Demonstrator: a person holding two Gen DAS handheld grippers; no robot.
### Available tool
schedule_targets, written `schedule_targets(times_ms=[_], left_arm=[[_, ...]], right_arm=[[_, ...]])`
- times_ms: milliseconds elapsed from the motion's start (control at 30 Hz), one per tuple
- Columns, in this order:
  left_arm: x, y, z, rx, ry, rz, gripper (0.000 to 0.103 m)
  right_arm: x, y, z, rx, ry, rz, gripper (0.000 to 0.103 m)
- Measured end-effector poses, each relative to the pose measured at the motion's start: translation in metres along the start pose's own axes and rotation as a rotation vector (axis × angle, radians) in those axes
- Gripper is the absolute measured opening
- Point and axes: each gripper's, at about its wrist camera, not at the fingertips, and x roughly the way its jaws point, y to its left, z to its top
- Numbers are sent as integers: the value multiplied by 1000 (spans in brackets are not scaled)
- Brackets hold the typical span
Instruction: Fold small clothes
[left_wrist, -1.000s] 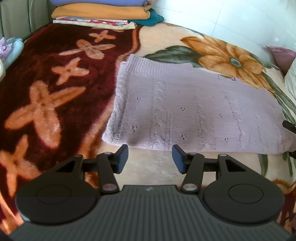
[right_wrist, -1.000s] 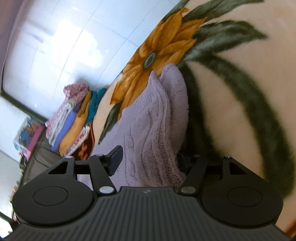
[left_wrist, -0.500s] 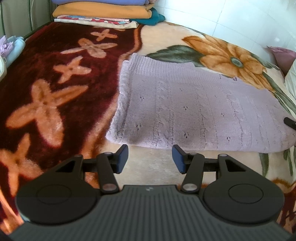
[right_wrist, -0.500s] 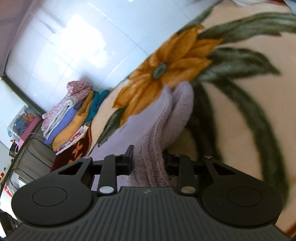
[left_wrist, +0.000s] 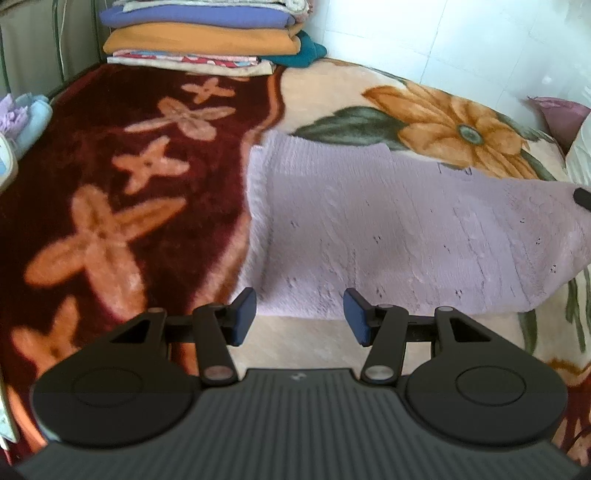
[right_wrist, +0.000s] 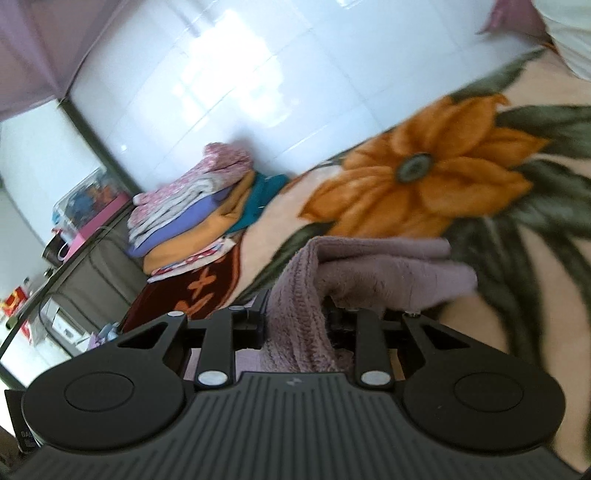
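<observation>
While closing on lilac knit (right_wrist: 295, 325), right gripper (right_wrist: 295, 328) lifts end for folding; left gripper (left_wrist: 299, 317) agape, empty, near hem.

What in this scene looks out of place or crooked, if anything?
Nothing looks spilled or damaged. One thing is uneven: the lilac knitted garment lies flat on the blanket except its right end, which is bunched and raised where the right gripper is closing on it. The left gripper is open, holding nothing.

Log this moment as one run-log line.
left tool: open, empty, near lilac knit hem | right tool: closing, clamped on knit's end, lifted off blanket | fold: unfinished
</observation>
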Motion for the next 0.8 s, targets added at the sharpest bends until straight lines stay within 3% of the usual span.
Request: schedule_targets(times_ms=[500, 667, 800], left_arm=[[-1, 41, 19, -25, -29, 5, 55], [1, 55, 19, -50, -31, 5, 55], [3, 66, 17, -79, -25, 6, 55]], right_arm=[[72, 138, -8, -200, 128, 194, 28], [125, 178, -42, -271, 244, 215, 28], [175, 194, -86, -317, 371, 181, 29]])
